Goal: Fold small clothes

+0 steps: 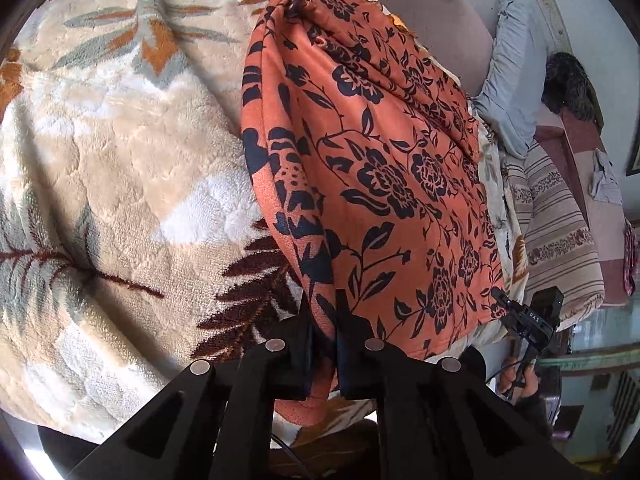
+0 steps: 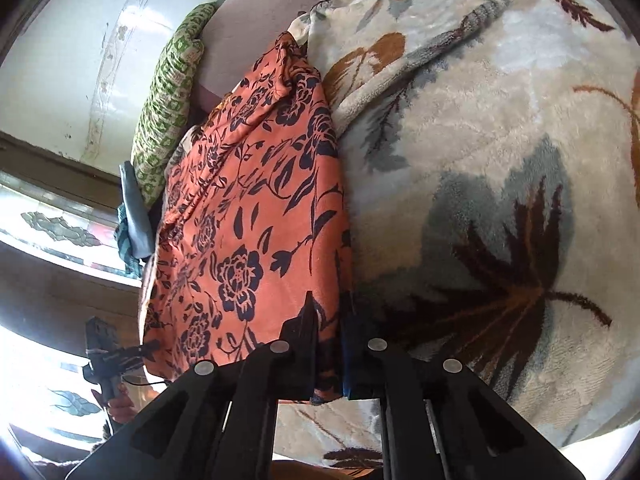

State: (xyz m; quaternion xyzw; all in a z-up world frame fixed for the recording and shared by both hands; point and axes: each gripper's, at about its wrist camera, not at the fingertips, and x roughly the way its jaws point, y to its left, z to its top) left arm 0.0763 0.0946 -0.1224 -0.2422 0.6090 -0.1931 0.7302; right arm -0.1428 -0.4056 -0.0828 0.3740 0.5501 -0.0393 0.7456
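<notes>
As both wrist views looked along the jaws, the nearest detail was the pinch itself. The left gripper (image 1: 323, 344) had its jaws pressed onto a gathered edge of the orange floral garment (image 1: 384, 168), low centre of frame. The right gripper (image 2: 329, 344) was likewise pinching an edge of the same garment (image 2: 248, 216), low centre of its own frame. Each tool appeared in the other's view: the right one at lower right of the left view, the left one at lower left of the right view, well apart, with cloth spanning between them.

Beyond the jaws the garment ran up through the middle of each frame, slack and creased near its far end. It lay partly on the cream leaf-print blanket (image 1: 120, 160) covering the bed; how much hung free could not be told.

Judgement: a fold was in progress, with two corners held. To do it well, keep both pinches firm and level, hold the near edge taut between the tools, carry it over evenly to meet the far edge, then lower it flat before letting go.

Farthest back: a green patterned pillow (image 2: 168, 100) at upper left and a striped cushion (image 1: 560, 232) at right.
</notes>
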